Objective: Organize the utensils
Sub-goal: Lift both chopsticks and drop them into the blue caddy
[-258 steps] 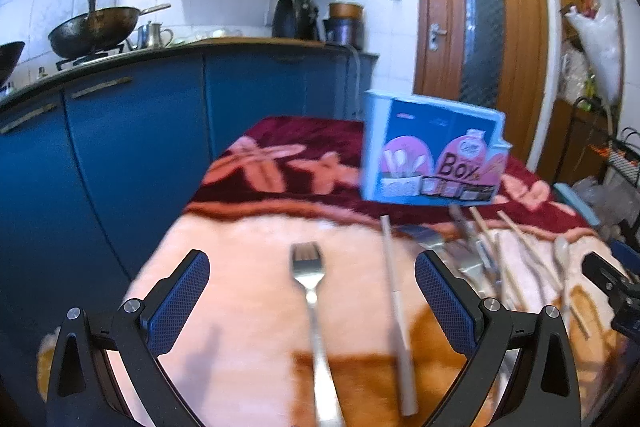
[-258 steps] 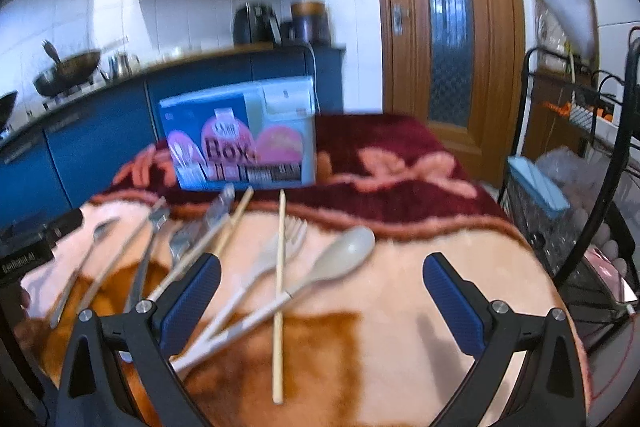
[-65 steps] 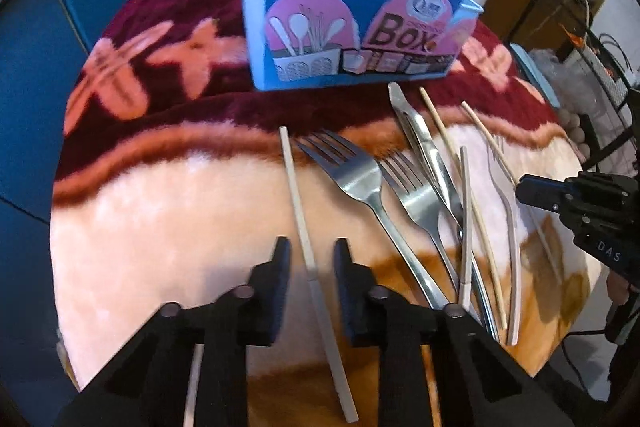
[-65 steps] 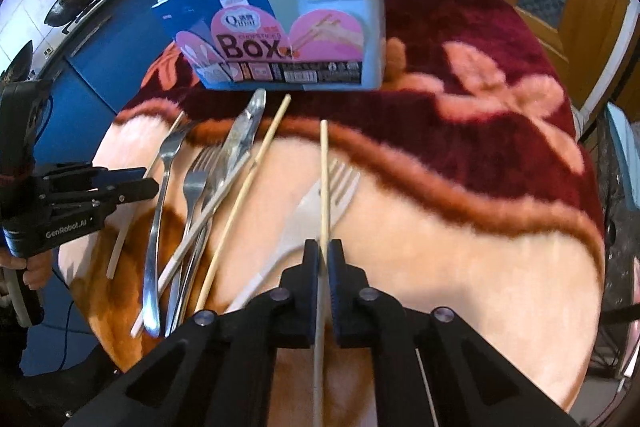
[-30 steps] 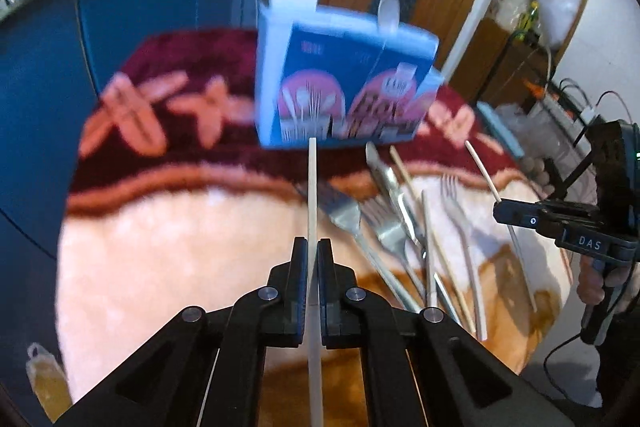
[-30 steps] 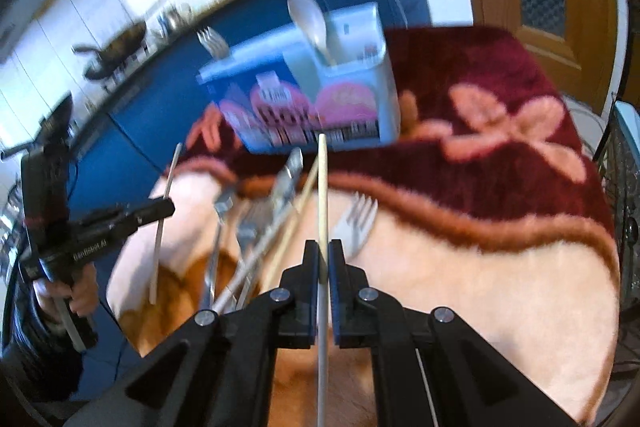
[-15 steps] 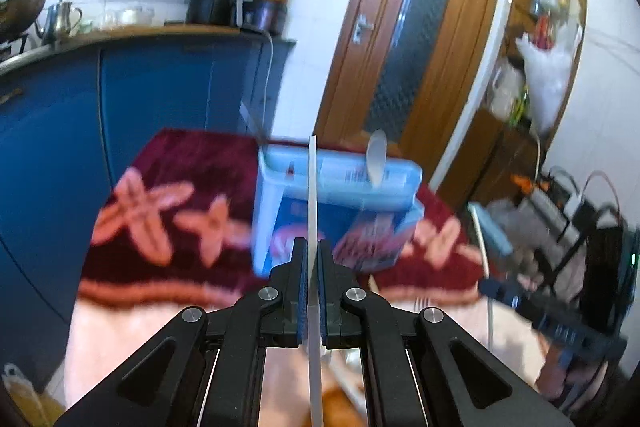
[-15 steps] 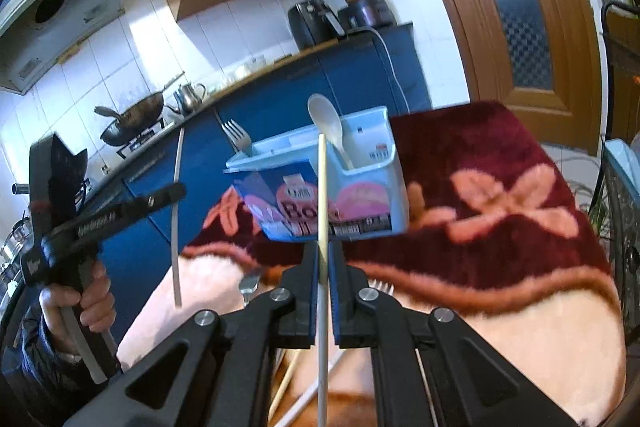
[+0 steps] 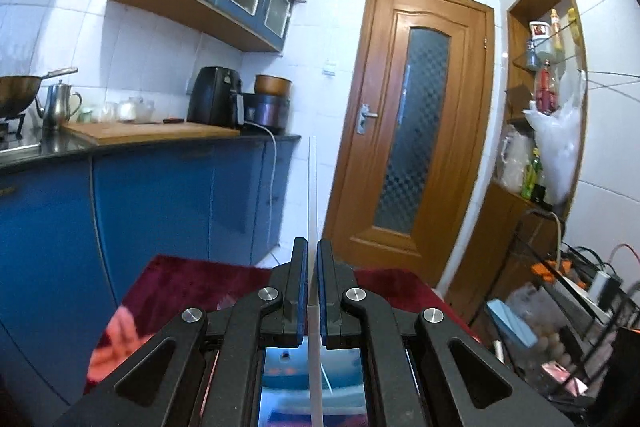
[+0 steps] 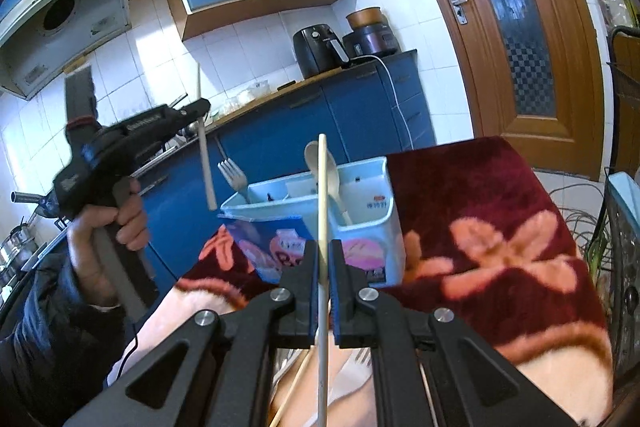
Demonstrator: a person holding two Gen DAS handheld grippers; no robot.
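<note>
My left gripper (image 9: 312,247) is shut on a white chopstick (image 9: 311,187) that sticks out forward and up. Under its fingers shows the top of the light blue utensil box (image 9: 288,379). In the right wrist view the left gripper (image 10: 202,107), held in a hand (image 10: 120,223), hangs the white chopstick (image 10: 206,167) over the box's left end. My right gripper (image 10: 323,247) is shut on a pale wooden chopstick (image 10: 322,187), a little short of the utensil box (image 10: 364,211). A fork (image 10: 232,175) and a spoon (image 10: 334,179) stand in the box.
The box stands on a table under a dark red and peach blanket (image 10: 500,227). A pale fork (image 10: 356,363) and another chopstick (image 10: 292,391) lie on it below my right gripper. Blue cabinets (image 9: 160,203) lie behind, a wire rack (image 10: 624,247) stands on the right.
Both grippers rose and tilted up with their chopsticks. The left one moved forward until the box lies beneath its fingers; the right one stayed short of the box.
</note>
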